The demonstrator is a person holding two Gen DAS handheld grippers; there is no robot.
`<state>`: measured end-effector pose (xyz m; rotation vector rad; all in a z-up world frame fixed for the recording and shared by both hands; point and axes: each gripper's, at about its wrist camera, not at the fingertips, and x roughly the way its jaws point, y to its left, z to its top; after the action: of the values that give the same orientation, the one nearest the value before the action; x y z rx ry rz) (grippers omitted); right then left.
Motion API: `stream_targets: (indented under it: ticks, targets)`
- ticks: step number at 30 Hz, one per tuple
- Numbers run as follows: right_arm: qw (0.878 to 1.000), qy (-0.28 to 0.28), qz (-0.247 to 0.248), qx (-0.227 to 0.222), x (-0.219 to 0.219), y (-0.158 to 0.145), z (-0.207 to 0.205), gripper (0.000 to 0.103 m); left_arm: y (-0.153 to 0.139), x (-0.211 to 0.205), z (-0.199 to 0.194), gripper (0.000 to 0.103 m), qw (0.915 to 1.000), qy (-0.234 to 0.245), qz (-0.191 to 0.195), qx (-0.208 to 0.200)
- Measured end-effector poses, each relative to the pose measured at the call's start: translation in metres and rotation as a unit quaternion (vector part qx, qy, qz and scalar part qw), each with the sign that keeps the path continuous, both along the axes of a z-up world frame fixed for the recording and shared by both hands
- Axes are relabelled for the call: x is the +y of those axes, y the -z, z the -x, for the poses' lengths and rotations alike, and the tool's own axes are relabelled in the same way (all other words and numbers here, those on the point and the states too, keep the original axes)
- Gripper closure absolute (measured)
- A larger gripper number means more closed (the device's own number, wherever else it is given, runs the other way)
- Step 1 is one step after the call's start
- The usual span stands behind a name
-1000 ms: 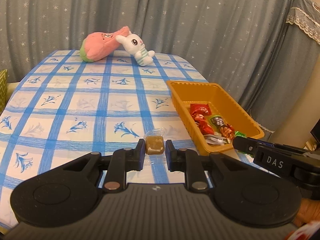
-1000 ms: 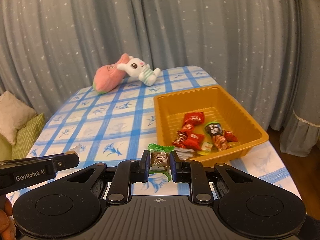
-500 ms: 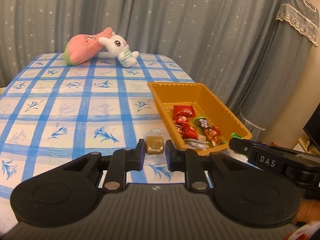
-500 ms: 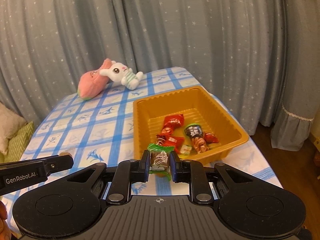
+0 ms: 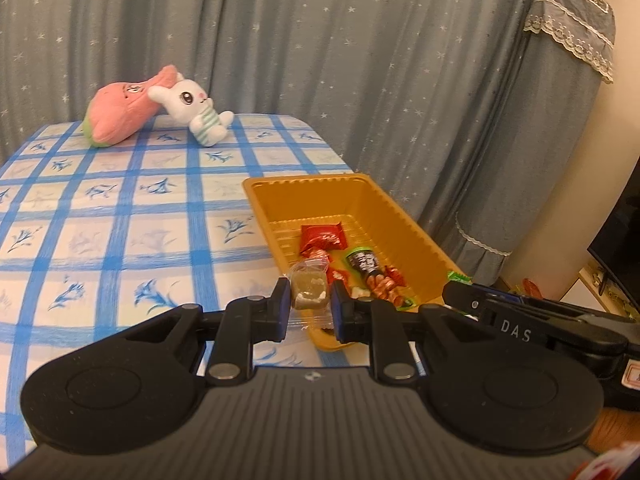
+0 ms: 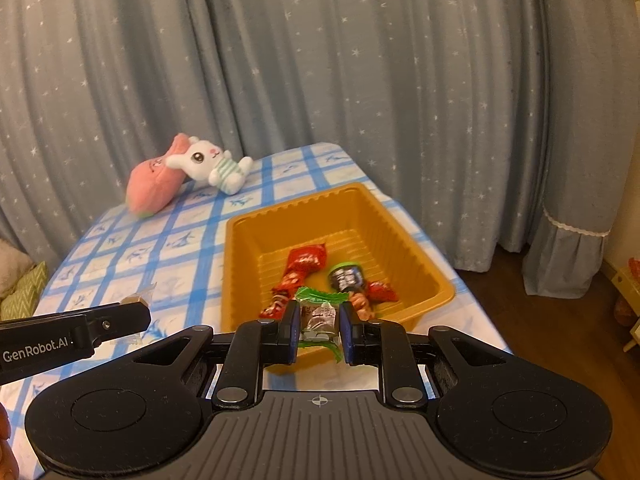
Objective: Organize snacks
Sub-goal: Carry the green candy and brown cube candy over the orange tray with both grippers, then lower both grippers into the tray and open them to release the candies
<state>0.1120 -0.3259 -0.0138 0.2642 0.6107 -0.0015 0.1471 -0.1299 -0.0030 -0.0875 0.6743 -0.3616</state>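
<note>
over the orange tray (image 6: 436, 280), left jaws clamp a brown candy (image 5: 309, 295) — right jaws, a green-wrapped snack (image 6: 319, 316)

Grey star-printed curtains (image 6: 360, 80) hang across the far wall. A lace-trimmed covered unit (image 5: 532, 128) stands at right over dark wood floor (image 6: 560, 320); a green cushion (image 6: 22, 292) lies left.

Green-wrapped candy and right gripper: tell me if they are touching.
Touching. The right wrist view shows the green-wrapped candy pinched between the right gripper's fingertips, both pads pressing its sides, no gap.
</note>
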Motion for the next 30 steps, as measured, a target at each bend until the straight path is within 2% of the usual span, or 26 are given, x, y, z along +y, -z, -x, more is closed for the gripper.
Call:
stream_targets:
  ticks: [11,30]
  targets:
    - [1.000,0.015,0.005,-0.007,-0.021,-0.004,-0.014,0.082,0.001,-0.023,-0.019,0.084,0.9998,0.018,0.001,0.000]
    - [1.000,0.009,0.015,-0.004,-0.034,0.003,-0.056,0.082,0.014,-0.041,-0.058,0.084,0.9995,0.029,-0.002,0.013]
